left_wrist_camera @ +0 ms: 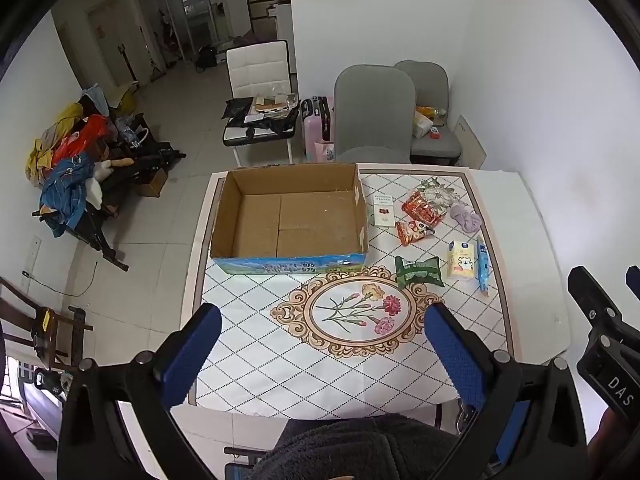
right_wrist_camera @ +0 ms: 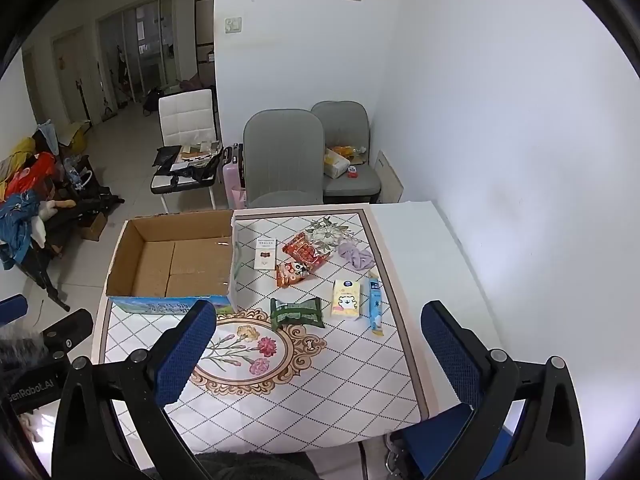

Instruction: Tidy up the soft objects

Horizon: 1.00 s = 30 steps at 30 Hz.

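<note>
An open, empty cardboard box (left_wrist_camera: 288,216) (right_wrist_camera: 172,260) stands at the table's far left. To its right lie a white card box (left_wrist_camera: 383,210) (right_wrist_camera: 266,254), two red snack bags (left_wrist_camera: 422,208) (right_wrist_camera: 306,254), a purple cloth (left_wrist_camera: 466,218) (right_wrist_camera: 356,256), a green packet (left_wrist_camera: 418,272) (right_wrist_camera: 296,312), a yellow tissue pack (left_wrist_camera: 462,266) (right_wrist_camera: 345,300) and a blue tube (left_wrist_camera: 483,264) (right_wrist_camera: 375,306). My left gripper (left_wrist_camera: 320,352) is open and empty above the near table. My right gripper (right_wrist_camera: 316,352) is open and empty too, short of the green packet.
The table (left_wrist_camera: 280,360) (right_wrist_camera: 320,400) has a diamond-patterned cover with a flower medallion. Two grey chairs (left_wrist_camera: 374,112) (right_wrist_camera: 284,156) stand behind it, a white wall to the right. A white chair (left_wrist_camera: 260,92) with clutter and a clothes pile (left_wrist_camera: 72,160) are on the floor at left.
</note>
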Available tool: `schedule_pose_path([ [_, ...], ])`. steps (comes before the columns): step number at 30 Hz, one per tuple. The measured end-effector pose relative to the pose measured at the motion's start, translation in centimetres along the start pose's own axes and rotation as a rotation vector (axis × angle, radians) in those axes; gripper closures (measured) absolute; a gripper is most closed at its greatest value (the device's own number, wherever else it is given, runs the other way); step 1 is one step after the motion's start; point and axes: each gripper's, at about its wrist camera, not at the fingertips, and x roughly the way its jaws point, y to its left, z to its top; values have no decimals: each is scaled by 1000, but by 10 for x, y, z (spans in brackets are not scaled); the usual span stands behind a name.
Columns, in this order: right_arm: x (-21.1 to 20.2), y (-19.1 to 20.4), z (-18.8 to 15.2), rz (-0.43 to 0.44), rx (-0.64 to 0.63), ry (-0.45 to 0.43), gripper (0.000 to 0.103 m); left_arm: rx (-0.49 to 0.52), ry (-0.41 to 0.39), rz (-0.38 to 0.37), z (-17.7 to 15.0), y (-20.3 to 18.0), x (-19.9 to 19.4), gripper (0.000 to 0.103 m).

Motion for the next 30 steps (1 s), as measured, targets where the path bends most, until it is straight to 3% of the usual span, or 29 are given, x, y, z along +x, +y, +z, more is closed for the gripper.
schedule_pose_path([
  [30, -12, -5, -2, 12, 34, -43, 0, -2, -57, -4, -3, 4, -11, 0],
])
